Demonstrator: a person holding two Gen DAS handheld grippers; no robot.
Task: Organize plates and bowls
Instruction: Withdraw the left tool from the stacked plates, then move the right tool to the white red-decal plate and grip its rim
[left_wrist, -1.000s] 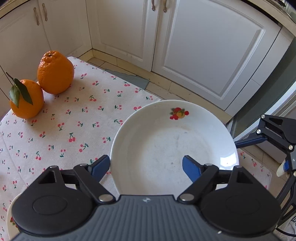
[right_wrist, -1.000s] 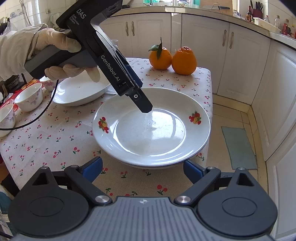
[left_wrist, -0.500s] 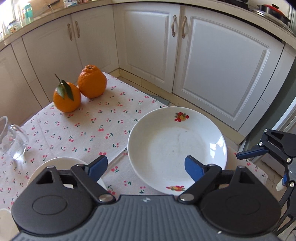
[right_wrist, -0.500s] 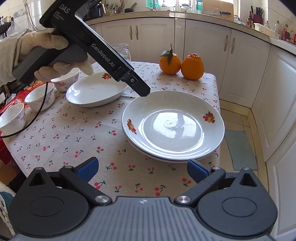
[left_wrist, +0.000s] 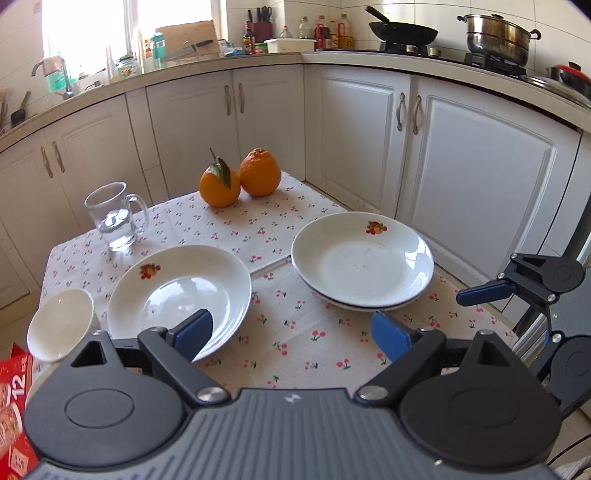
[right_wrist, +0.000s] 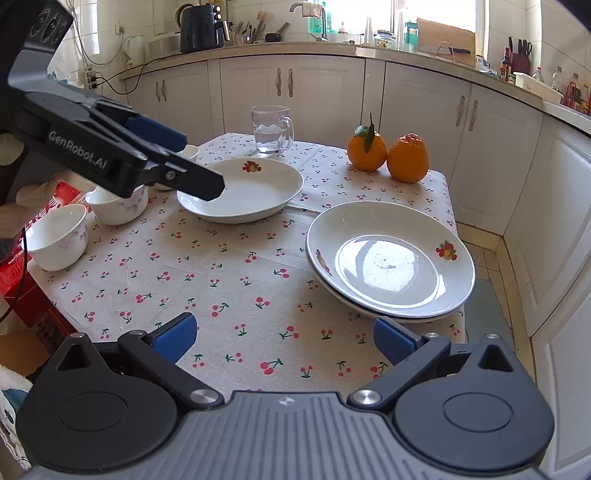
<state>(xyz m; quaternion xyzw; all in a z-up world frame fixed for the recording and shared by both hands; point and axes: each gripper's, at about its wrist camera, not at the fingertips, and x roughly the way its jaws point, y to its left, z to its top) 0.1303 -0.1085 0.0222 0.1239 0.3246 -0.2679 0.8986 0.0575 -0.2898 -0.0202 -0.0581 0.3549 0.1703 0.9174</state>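
Two white fruit-print plates lie stacked (right_wrist: 391, 262) at the table's right side, also in the left wrist view (left_wrist: 362, 266). A single deep plate (left_wrist: 177, 295) sits left of them. Beside it stand small white bowls (right_wrist: 55, 236) (right_wrist: 118, 203). My left gripper (left_wrist: 291, 332) hovers over the near-left rim of the single plate. Its jaws are opening and nothing is between them. My right gripper (right_wrist: 284, 336) stands wide open above the tablecloth, just short of the stack and holding nothing.
Two oranges (right_wrist: 388, 155) and a glass mug of water (right_wrist: 271, 129) stand at the far side of the table. A red box (right_wrist: 22, 280) sits at the left edge. White cabinets (right_wrist: 517, 184) close in behind and to the right. Past the right edge the table drops to the floor.
My left gripper has drawn back from the stacked plates, swung left to the single plate, and its jaws have widened. My right gripper has backed away from the stack. The plates have stayed put.
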